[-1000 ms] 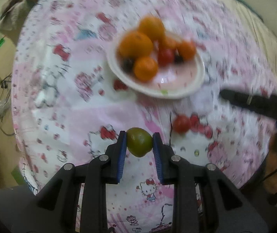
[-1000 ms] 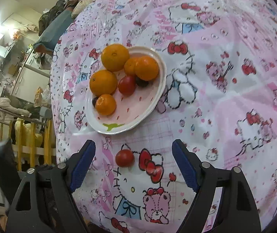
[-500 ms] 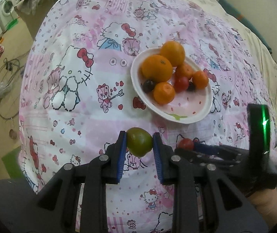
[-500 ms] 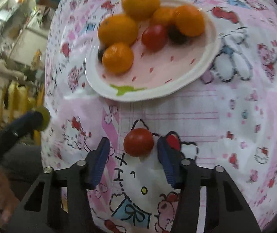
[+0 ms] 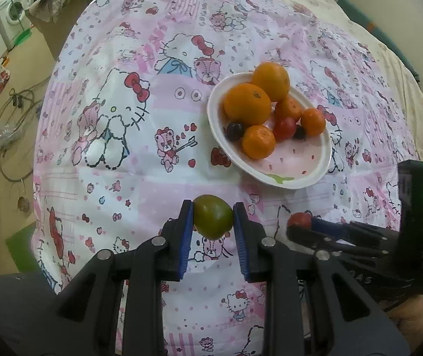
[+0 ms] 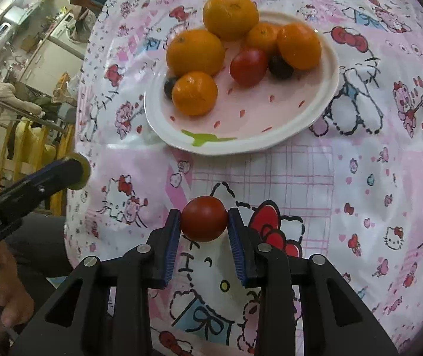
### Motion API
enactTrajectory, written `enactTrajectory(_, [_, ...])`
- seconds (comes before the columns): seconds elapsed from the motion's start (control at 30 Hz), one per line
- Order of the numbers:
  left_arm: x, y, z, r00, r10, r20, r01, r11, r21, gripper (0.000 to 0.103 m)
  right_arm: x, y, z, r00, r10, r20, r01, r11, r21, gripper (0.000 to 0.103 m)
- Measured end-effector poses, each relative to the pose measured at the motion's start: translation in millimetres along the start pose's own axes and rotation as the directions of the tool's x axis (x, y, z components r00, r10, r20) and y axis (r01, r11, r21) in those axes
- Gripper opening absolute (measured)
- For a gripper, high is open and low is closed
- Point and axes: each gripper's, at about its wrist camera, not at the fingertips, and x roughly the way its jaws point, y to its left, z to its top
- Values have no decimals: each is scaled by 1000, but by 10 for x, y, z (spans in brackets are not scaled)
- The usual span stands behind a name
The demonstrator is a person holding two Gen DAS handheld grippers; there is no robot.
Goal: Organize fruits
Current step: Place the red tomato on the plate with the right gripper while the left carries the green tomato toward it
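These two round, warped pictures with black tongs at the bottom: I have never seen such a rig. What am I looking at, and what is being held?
No robot here: a person holds a two-finger gripper in each hand, each carrying a fisheye camera that looks along its fingers. One picture comes from the left gripper, shut on a green fruit. The other comes from the right gripper, shut on a red tomato. Each view also catches the other gripper at its edge. Ahead, on a pink cartoon tablecloth, stands a white plate with five oranges, a second tomato and two small dark fruits.
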Motion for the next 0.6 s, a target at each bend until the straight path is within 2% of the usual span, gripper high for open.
enactTrajectory(0.17, [11, -36, 55, 1000, 6, -10, -6, 1000, 10, 23, -224, -51, 20, 998, 56, 42, -58, 998, 40, 34])
enactTrajectory(0.27, [-41, -94, 142, 1000, 3, 12, -4, 1000, 26, 23, -432, -68, 104, 990, 97, 101, -102, 994, 46, 34])
enactTrajectory(0.4, [-46, -146, 223, 1000, -2, 26, 2, 1000, 24, 23, -585, -167, 306, 987, 62, 147, -70, 996, 48, 34])
enactTrajectory(0.47, [-15, -167, 227, 1000, -6, 17, 6, 1000, 24, 23, -528, -281, 482, 990, 21, 138, -29, 998, 60, 34])
enactTrajectory(0.6, [69, -223, 200, 1000, -3, -14, 4, 999, 46, 23, -394, -350, 602, 993, -1, 116, -6, 998, 65, 34])
